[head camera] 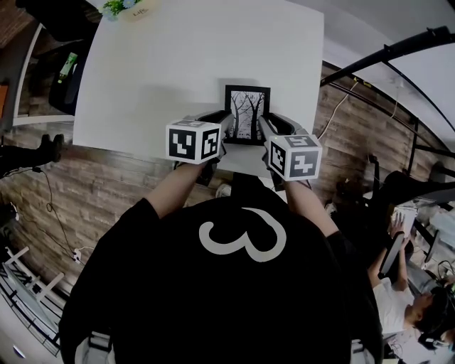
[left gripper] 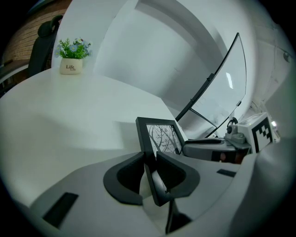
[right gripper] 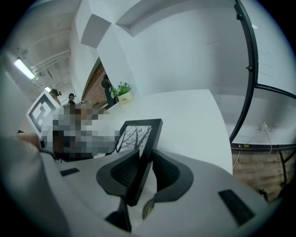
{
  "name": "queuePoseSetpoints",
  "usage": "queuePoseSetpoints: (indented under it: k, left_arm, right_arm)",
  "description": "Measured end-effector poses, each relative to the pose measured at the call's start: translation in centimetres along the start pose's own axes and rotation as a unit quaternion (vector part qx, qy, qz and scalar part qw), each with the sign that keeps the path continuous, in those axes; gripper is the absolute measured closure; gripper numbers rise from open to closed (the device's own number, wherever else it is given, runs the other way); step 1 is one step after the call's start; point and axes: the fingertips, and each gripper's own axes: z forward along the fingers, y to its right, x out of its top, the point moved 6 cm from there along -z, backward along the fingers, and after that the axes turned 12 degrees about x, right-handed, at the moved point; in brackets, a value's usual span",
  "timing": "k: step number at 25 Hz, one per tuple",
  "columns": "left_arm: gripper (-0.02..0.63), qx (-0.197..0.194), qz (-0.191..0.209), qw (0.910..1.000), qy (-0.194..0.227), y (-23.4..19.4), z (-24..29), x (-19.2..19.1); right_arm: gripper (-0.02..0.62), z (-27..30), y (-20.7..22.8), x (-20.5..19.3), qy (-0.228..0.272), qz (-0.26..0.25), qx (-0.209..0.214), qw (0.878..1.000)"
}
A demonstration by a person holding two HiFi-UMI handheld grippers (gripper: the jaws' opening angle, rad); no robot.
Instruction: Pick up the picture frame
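The picture frame [head camera: 247, 114] is black with a bare-tree print and sits over the near edge of the white table [head camera: 178, 64]. My left gripper [head camera: 226, 126] is shut on its left edge and my right gripper [head camera: 264, 128] on its right edge. In the left gripper view the picture frame [left gripper: 159, 135] stands tilted, its edge pinched between the left gripper's [left gripper: 149, 163] dark pads. Across it I see the right gripper [left gripper: 217, 148]. In the right gripper view the picture frame [right gripper: 138, 134] has its side bar clamped in the right gripper [right gripper: 146, 162].
A small potted plant [head camera: 124, 7] in a white pot stands at the table's far edge. Wooden floor surrounds the table. A dark chair [head camera: 67, 78] is at the left. Black curved tubes [head camera: 398, 64] run at the right, and a seated person [head camera: 412, 313] is at the lower right.
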Motion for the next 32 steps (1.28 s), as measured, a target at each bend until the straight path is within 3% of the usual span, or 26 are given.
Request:
queuePoseSetpoints:
  k: [19, 27, 32]
  left_arm:
    - [0.512, 0.011, 0.001, 0.9964, 0.084, -0.1, -6.5, 2.0]
    - [0.512, 0.003, -0.008, 0.9903, 0.139, -0.2, -10.9, 3.6]
    - [0.512, 0.003, 0.012, 0.9833, 0.182, 0.6, -14.2, 4.8]
  right_arm:
    - [0.494, -2.4, -4.5, 3.5, 0.048, -0.055, 0.023, 0.997]
    - [0.494, -4.2, -7.6, 6.6, 0.078, -0.109, 0.038, 0.99]
    - [0.494, -6.3, -9.7, 8.4, 0.107, -0.145, 0.037, 0.983]
